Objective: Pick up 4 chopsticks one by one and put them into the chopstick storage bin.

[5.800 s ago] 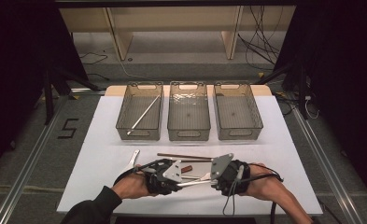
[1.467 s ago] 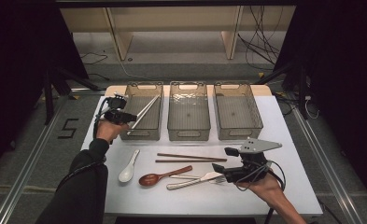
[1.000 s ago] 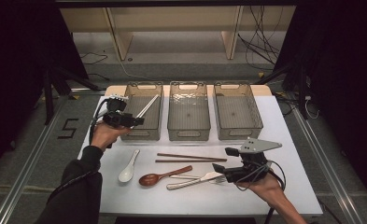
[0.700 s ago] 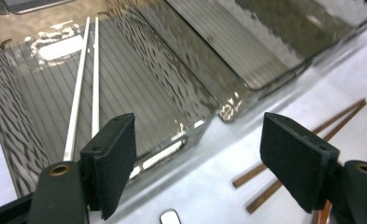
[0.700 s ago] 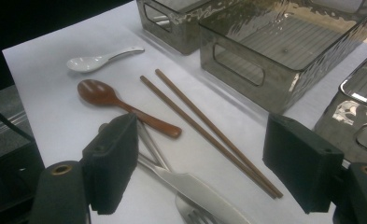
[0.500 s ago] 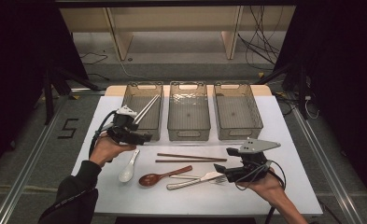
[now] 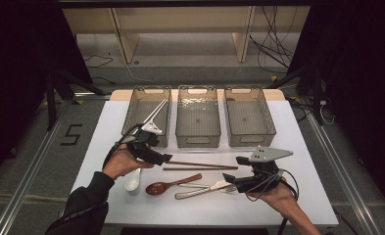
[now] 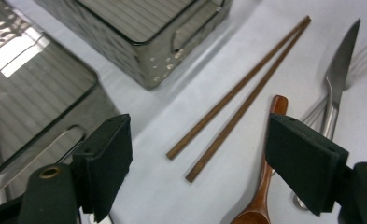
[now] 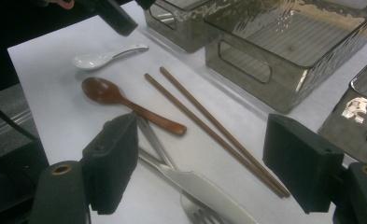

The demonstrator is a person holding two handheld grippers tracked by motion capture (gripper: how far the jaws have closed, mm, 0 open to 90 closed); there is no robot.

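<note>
Sorting cutlery into bins. One utensil (image 7: pixel 153 113) already in left bin (image 7: pixel 132 108). Left gripper (image 7: pixel 164 158) empty, jaws just widened, over chopsticks (image 7: pixel 200 165). Right gripper (image 7: pixel 230 179) open, idle by knife (image 7: pixel 202 190). Spoons, fork, knife, chopsticks left on table.

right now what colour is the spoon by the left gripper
White, a ceramic soup spoon; the right gripper view shows it best.

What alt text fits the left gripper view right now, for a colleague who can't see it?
The left gripper hovers with open, empty jaws over two brown chopsticks lying side by side on the white table. A wooden spoon, a knife and a fork lie to their right, with two grey bins behind.
</note>
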